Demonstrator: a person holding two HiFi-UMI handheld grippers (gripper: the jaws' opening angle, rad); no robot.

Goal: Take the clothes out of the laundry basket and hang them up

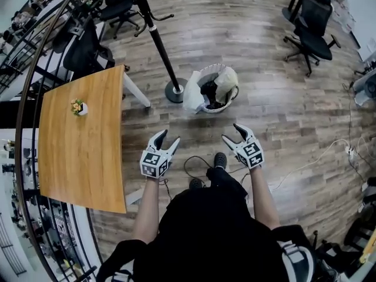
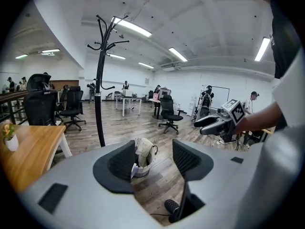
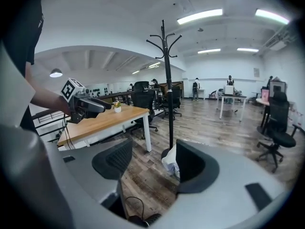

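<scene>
The white laundry basket (image 1: 204,71) stands on the wood floor ahead of me, beside the base of the black coat rack (image 1: 160,47). White, black and beige clothes (image 1: 218,87) fill it. My left gripper (image 1: 170,136) and right gripper (image 1: 231,131) hover side by side short of the basket, both open and empty. In the left gripper view the basket (image 2: 141,170) shows between the open jaws of the left gripper (image 2: 153,159). In the right gripper view the right gripper (image 3: 155,163) is open, and its right jaw hides most of the basket, leaving only a white cloth (image 3: 170,163) showing.
A wooden table (image 1: 82,157) with a small flower pot (image 1: 79,107) stands at my left. Cables (image 1: 194,163) run on the floor by my feet. Office chairs (image 1: 311,28) stand further off at the right and back left.
</scene>
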